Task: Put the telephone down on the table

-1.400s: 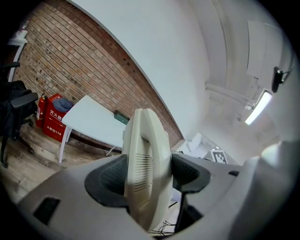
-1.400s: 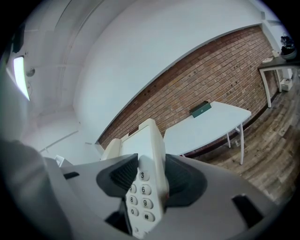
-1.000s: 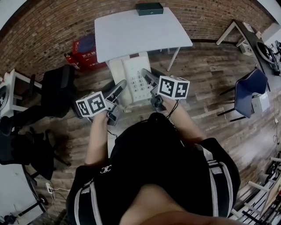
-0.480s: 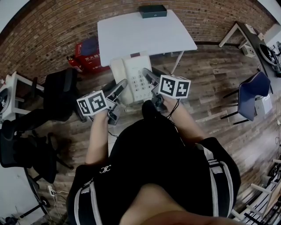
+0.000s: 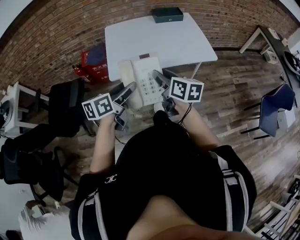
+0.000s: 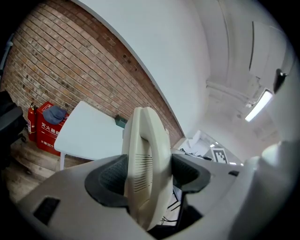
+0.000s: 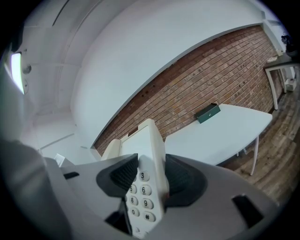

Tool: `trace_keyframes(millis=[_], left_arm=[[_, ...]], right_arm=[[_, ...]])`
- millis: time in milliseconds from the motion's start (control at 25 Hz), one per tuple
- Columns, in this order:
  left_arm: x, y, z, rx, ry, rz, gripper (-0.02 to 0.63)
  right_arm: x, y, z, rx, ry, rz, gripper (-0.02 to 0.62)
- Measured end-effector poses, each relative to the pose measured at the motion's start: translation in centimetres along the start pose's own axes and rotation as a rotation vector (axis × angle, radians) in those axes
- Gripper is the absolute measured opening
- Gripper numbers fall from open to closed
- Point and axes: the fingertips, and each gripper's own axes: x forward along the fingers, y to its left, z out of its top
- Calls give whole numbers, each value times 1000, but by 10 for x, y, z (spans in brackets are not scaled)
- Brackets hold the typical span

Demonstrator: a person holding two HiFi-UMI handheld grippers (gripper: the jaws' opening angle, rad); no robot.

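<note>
**A:** Telephone [image 5: 149, 80]: where is it?

**B:** Held up between the 2 grippers, at the near edge of the white table [image 5: 159, 40]. In the head view its far end overlaps that edge. I cannot tell whether it touches the tabletop.

**A:** What is the left gripper [image 5: 127, 91] doing?

**B:** It is clamped on the handset side. Its own view shows the cream handset [image 6: 143, 159] edge-on between the 2 dark pads [image 6: 110, 176]. Both press against it, so the jaws stand apart only by the handset's thickness.

**A:** And the right gripper [image 5: 158, 79]?

**B:** It is closed on the keypad side, pinching the body's edge. Keys 3, 6, 9 and # of the keypad [image 7: 143, 197] show right at its jaws.

**A:** Is anything on the table?

**B:** 1 dark green box [image 5: 167, 14] at the far edge, well apart from both grippers.
</note>
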Motion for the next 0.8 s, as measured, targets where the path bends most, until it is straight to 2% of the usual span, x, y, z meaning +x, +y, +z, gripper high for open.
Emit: trace_keyframes(millis=[800], left_arm=[[167,119,152,-110,35,68,296]], right_arm=[[199,-115,128,37,134,9,166]])
